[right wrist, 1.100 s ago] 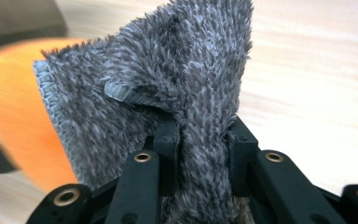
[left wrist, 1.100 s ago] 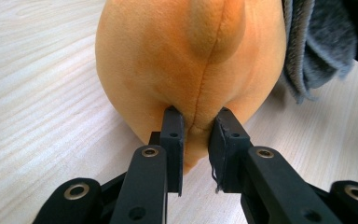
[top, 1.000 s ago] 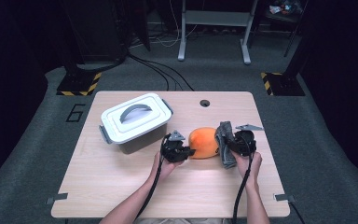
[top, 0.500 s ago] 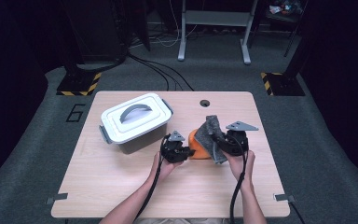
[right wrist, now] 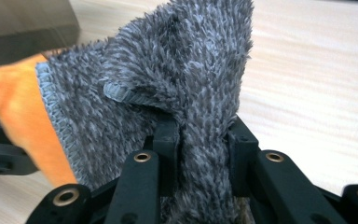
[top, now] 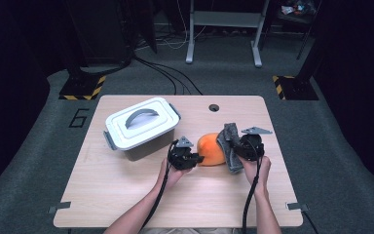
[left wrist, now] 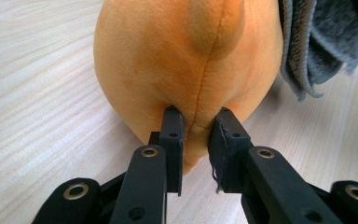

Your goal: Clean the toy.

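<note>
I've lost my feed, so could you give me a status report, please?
Left gripper pinching orange plush toy. Right gripper holding grey cloth against it. Nothing obstructing.

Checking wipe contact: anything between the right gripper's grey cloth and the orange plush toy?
Nothing. In the high view the grey cloth, pinched by the right gripper, lies against the orange plush toy; the left gripper pinches the toy's other end.

One plush toy [top: 211,149], one cloth [top: 230,140], one box [top: 140,126]

Orange plush toy [top: 210,149] lying on table, fluffy grey cloth [top: 230,146] bunched against its side
</note>
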The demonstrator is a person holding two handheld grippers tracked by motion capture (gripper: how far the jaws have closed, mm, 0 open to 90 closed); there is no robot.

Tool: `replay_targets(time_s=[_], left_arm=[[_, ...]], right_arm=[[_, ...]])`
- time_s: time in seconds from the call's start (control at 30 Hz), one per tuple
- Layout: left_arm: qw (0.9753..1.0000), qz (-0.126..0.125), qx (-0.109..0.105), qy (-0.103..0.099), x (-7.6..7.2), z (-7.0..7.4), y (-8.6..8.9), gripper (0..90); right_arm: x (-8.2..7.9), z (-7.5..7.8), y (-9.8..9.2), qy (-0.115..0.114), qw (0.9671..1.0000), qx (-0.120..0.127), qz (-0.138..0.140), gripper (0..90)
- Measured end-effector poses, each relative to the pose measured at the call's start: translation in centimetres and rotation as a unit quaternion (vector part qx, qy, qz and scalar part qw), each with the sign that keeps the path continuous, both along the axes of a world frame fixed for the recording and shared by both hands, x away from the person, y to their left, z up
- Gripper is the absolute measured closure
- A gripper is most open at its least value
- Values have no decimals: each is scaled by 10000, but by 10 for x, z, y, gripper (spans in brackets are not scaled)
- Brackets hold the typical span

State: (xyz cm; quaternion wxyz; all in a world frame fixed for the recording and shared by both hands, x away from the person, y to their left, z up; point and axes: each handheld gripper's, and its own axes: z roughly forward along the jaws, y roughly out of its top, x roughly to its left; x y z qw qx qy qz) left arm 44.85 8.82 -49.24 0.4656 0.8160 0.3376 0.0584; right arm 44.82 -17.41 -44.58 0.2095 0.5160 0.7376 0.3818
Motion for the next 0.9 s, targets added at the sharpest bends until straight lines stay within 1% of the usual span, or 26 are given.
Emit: replay_targets(time_s=[0.07, 0.13, 0.23, 0.4, 0.43, 0.47, 0.53, 0.57, 0.63, 0.7, 0.73, 0.8, 0.87, 0.9], left_arm=[[10000, 1, -12, 0, 0, 0, -1, 758], [10000, -9, 7, -11, 0, 1, -1, 758], [10000, -13, 14, -12, 0, 1, -1, 758], [10000, 11, -4, -14, 0, 1, -1, 748], [10000, 12, -21, -37, 0, 1, 0, 733], [10000, 20, -62, -43, 0, 2, 0, 716], [9999, 19, -83, -66, -1, 3, 3, 625], [9998, 24, -167, -81, -1, 3, 5, 592], [9999, 25, -159, -62, -2, 2, 8, 510], [10000, 4, -8, 4, -2, -4, 9, 454], [10000, 1, 27, 64, -2, -7, 10, 430], [9998, 61, 108, 173, 0, -15, 10, 402], [9993, 109, 156, 325, 2, -22, 9, 385], [9992, 145, 231, 308, 3, -23, 8, 378]], right_arm=[[2, -3, -2, 38, 10000, 31, -38, 702], [3, -6, -5, 97, 9999, 19, -131, 703], [4, -10, -7, 157, 9997, 37, -156, 703], [4, -10, -7, 140, 9998, -6, -140, 704], [3, -10, -7, 175, 9997, 12, -184, 704], [4, -11, -7, 146, 9998, -3, -155, 704], [4, -11, -8, 149, 9997, -14, -166, 704], [4, -12, -8, 146, 9997, -23, -196, 704], [4, -13, -10, 137, 9997, 8, -199, 704], [4, -13, -10, 142, 9997, 0, -191, 704], [4, -13, -10, 141, 9997, -2, -190, 704], [4, -13, -10, 144, 9997, -6, -191, 704], [4, -13, -11, 154, 9997, 8, -209, 705], [4, -13, -11, 168, 9996, 2, -235, 704]])
